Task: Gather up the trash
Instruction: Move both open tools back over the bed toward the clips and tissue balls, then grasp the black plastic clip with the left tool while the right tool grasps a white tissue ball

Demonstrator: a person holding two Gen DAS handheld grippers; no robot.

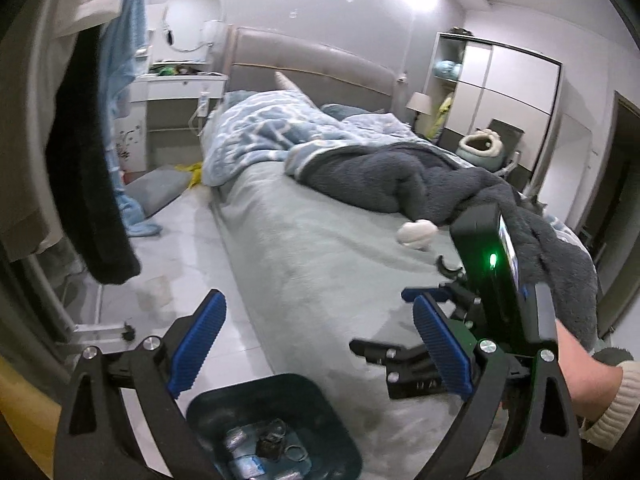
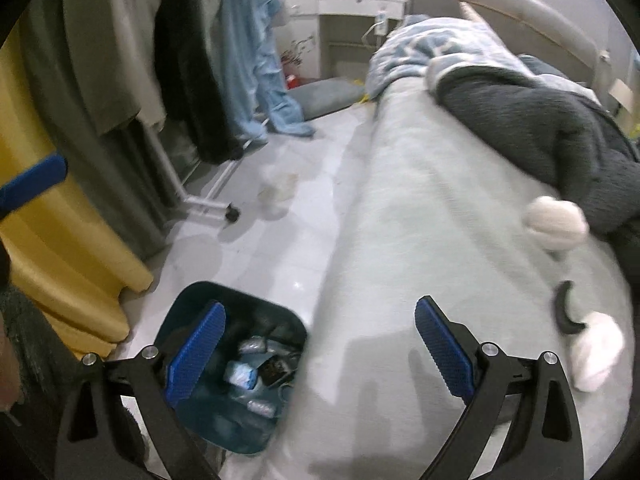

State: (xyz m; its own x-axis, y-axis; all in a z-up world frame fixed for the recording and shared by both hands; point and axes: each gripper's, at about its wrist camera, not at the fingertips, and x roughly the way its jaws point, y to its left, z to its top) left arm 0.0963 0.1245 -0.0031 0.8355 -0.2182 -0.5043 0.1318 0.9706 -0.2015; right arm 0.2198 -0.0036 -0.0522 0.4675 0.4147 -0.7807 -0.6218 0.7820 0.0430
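- My left gripper (image 1: 318, 344) and right gripper (image 2: 320, 352) both hold their fingers apart, empty, above the bin.
- The bin (image 2: 192, 300) sits on the floor beside the bed (image 2: 420, 208), trash inside.
- Crumpled tissue (image 2: 554, 218) lies on the bed.

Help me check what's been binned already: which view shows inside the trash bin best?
The right wrist view: the trash bin lies open with wrappers visible. The left wrist view shows the bin's lower part cut off by the frame edge.
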